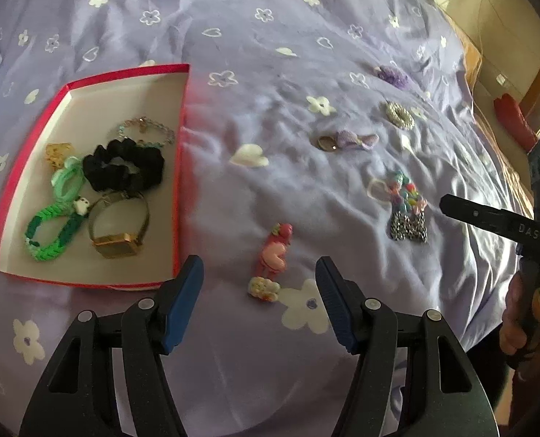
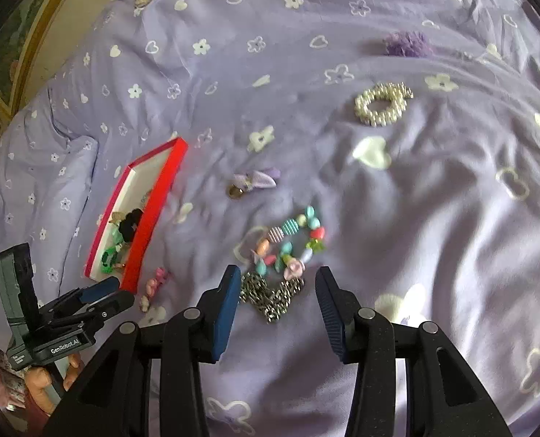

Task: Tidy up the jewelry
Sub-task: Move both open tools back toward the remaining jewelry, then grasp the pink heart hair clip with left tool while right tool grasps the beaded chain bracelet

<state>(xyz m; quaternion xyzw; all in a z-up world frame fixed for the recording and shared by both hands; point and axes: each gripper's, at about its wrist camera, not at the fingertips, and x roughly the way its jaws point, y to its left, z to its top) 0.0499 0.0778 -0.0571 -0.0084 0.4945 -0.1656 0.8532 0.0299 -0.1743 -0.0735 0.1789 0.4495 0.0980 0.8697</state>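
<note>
Two grippers, both with jaws spread wide and nothing between them. My left gripper [image 1: 259, 306] hangs over the purple bedsheet [image 1: 270, 36], and the pink hair clip [image 1: 275, 255] lies on the sheet just ahead of the gap between its blue pads [image 1: 182, 302]. Left of that sits the red box [image 1: 124, 73], and it holds a black scrunchie [image 1: 124, 167], a gold watch [image 1: 118, 231], a green braided band [image 1: 51, 233], a pale beaded bracelet [image 1: 146, 131] and a small gold piece [image 1: 56, 153] I can't make out.

My right gripper [image 2: 279, 309] hovers above the bead necklace [image 2: 291, 244], whose silver chain [image 2: 273, 295] bunches up just beside the left pad; I can't say whether they touch. Colourful beads fan out beyond the chain. Further out lies a lilac bow clip [image 2: 255, 182], then a pearl bracelet [image 2: 382, 103] to the right, and a purple scrunchie [image 2: 408, 43] near the far edge of the sheet, all well apart from the box. From the right wrist view I also see the left gripper low at the left, close to the box's near corner.
</note>
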